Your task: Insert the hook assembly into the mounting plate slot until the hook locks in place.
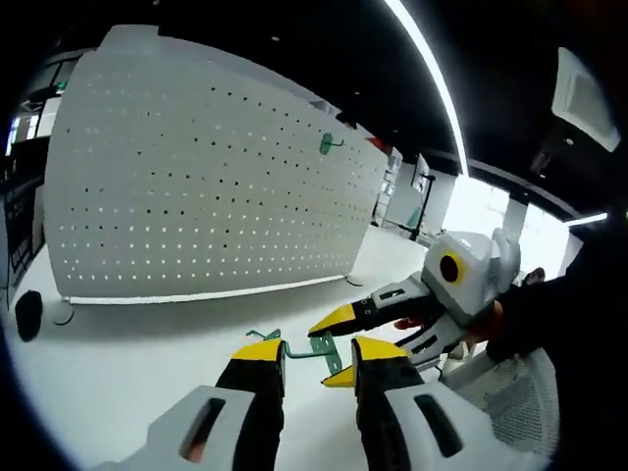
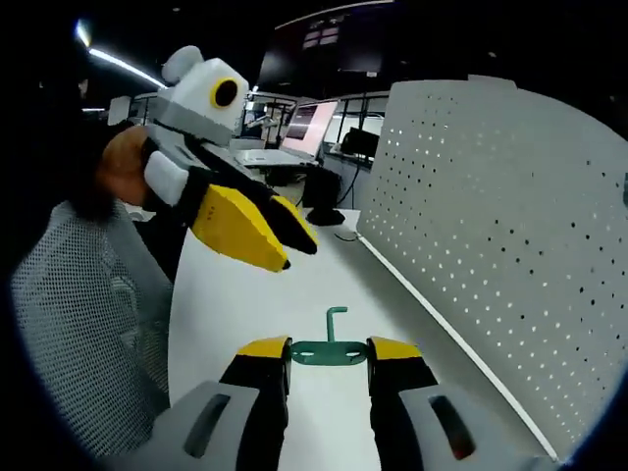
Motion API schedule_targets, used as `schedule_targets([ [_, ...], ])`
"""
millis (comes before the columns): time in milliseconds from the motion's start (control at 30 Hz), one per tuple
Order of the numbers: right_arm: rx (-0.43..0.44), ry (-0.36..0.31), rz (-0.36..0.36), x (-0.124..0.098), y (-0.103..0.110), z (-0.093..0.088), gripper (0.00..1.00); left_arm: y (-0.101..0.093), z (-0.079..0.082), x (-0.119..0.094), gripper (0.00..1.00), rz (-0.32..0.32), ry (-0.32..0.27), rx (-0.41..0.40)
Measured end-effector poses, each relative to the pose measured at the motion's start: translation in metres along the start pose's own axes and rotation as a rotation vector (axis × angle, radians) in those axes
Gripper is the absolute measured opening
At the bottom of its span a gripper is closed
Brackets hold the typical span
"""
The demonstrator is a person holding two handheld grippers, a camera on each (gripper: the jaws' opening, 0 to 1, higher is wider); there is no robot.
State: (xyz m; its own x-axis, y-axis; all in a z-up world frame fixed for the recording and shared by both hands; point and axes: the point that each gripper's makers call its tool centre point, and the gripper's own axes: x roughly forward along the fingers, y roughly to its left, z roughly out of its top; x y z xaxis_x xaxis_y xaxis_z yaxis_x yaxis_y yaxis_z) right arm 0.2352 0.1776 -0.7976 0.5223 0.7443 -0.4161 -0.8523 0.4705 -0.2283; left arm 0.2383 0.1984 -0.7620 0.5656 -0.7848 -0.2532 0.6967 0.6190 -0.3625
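While the green hook assembly (image 2: 329, 353) is held short of the panel, the parts stand as follows.

Right gripper (image 2: 330, 343): jaws clamped on the hook's flat base from both sides, bent stem pointing forward.
Left gripper (image 1: 319, 351): jaws spread, nothing between them; it hovers just beside the held hook.
Mounting plate (image 1: 196, 177): white perforated panel standing upright on the white table (image 1: 118, 353).
Hook position: over the table, near the plate's foot, apart from its face.
Second green hook (image 1: 329, 144): already seated high on the plate.
Step in hand: likely carrying the hook to a slot.
Technique: square the base to the panel, align the tabs with the holes, then press and drop until it seats.
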Motion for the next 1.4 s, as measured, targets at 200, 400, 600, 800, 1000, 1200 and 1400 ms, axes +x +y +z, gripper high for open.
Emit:
schedule_targets([
  [200,-0.046,-0.06,0.028,-0.001,0.012,0.017,0.28,0.007,-0.003,-0.002,0.26,0.001,-0.008,-0.13],
  [400,-0.074,-0.102,0.036,-0.003,0.017,0.031,0.28,0.012,-0.004,-0.003,0.24,0.002,-0.017,-0.199],
  [600,-0.104,-0.111,0.052,-0.002,0.022,0.033,0.28,0.012,-0.006,-0.004,0.17,-0.014,-0.024,-0.285],
  [800,-0.123,-0.106,0.05,0.0,0.023,0.032,0.28,0.013,-0.004,-0.006,0.06,-0.025,-0.041,-0.329],
  [1000,-0.143,-0.079,0.045,0.002,0.024,0.026,0.28,0.009,-0.003,-0.007,0.03,-0.042,-0.046,-0.356],
  [1200,-0.084,-0.022,0.065,0.008,0.028,0.014,0.28,0.008,-0.008,-0.005,0.02,0.022,0.015,-0.185],
  [1400,-0.029,-0.044,0.048,0.005,0.025,0.023,0.26,0.016,-0.009,-0.007,0.02,0.08,0.027,-0.131],
])
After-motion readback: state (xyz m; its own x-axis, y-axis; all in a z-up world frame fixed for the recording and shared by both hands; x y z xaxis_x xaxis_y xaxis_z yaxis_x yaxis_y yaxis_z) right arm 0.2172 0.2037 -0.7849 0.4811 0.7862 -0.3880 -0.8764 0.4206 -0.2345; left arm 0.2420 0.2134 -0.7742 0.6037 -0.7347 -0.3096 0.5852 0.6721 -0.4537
